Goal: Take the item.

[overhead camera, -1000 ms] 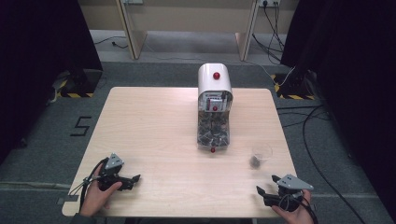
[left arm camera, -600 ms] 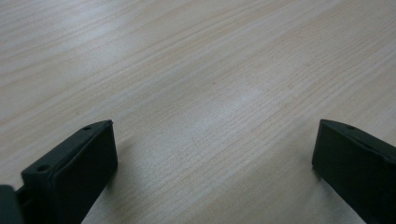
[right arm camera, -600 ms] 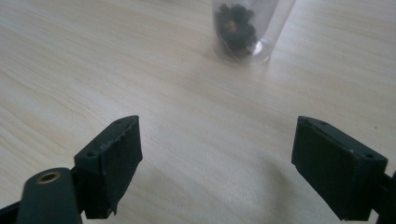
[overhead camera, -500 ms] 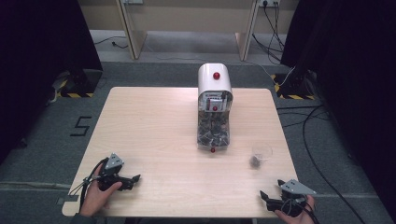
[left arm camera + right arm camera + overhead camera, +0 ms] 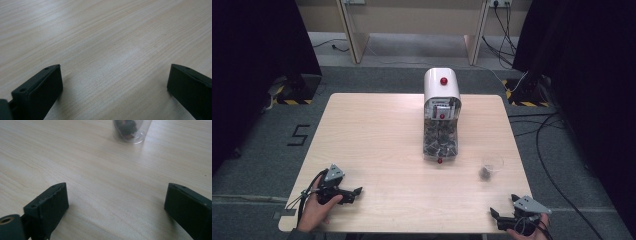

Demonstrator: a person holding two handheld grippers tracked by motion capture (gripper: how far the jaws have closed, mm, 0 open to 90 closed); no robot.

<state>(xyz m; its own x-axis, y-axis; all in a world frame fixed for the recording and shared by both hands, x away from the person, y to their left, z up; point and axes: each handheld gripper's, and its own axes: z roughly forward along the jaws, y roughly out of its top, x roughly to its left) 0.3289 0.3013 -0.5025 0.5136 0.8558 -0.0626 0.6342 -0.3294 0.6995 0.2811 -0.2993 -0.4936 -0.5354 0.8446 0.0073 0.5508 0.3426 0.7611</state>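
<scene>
The right gripper (image 5: 496,216) sits at the near right corner of the table (image 5: 377,145), held low in the person's right hand (image 5: 524,231), its jaws pointing left along the near edge. Those jaws have just been opening and now stand wide apart with nothing between them; in the right gripper view the right gripper (image 5: 115,202) has only bare pale wood between its two black jaws. A grey three-cornered plate rides on top of it, and a cable trails off behind.

Just beyond it, a little farther from the person and near the right edge, stands a small clear plastic cup (image 5: 490,167), upright, with a few dark pieces lying in its bottom. The right gripper view shows the cup (image 5: 131,131) at the far side of the boards, well apart from both jaws.

Farther left, about mid-table, is a white dispenser (image 5: 441,95) with a rounded top and a red knob, its clear front chute packed with dark pieces; a small red tip shows at its near end. The cup stands near it, to its right and nearer the person, not touching.

At the near left corner the left gripper (image 5: 357,190) rests on the table in the left hand (image 5: 314,210), jaws facing right. In the left gripper view the left gripper (image 5: 113,82) has its jaws spread wide over empty wood.
</scene>
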